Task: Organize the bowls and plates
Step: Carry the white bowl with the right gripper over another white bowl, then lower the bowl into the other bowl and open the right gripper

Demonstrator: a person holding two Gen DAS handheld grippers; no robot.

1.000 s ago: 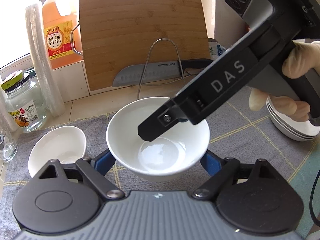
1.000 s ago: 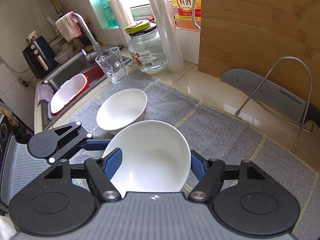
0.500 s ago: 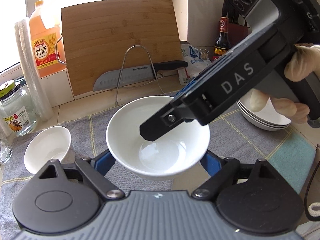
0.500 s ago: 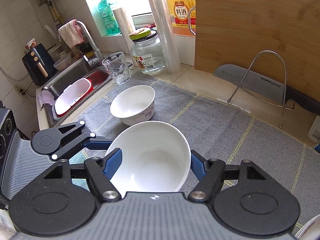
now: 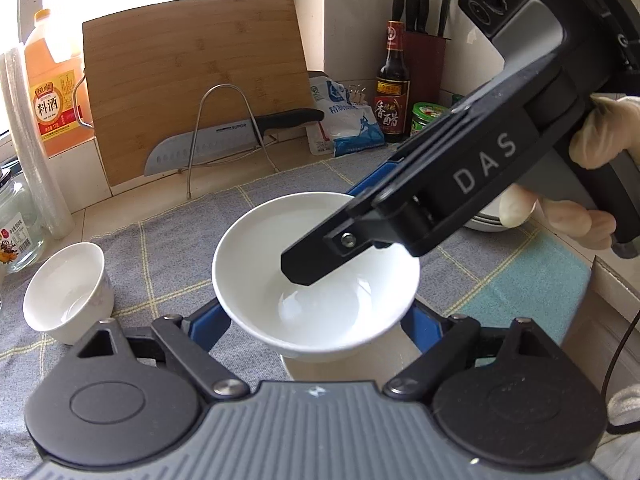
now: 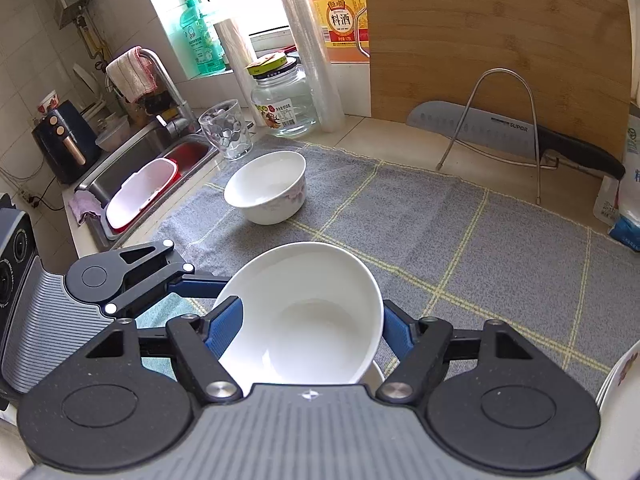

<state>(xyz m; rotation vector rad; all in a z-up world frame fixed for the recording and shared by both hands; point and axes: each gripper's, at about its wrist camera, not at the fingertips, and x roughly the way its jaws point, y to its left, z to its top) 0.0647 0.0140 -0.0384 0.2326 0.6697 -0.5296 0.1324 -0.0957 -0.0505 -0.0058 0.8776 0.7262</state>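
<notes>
Fingers (image 5: 204, 326) of both grippers clamp white bowl (image 5: 316, 268) between them, lifted above mat.

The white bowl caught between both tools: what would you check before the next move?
1. Left tool gripping the white bowl: ok, a blue pad on each side.
2. Right tool gripping the same bowl: ok, its pads flank it too.
3. Bowl empty: ok, nothing inside.
4. What lies under the bowl: cannot tell, only a white edge shows.
5. Small bowl out of the way: ok, it stands apart on the grey mat.
6. Stack of plates ready: cannot tell, mostly hidden behind the right tool.
</notes>
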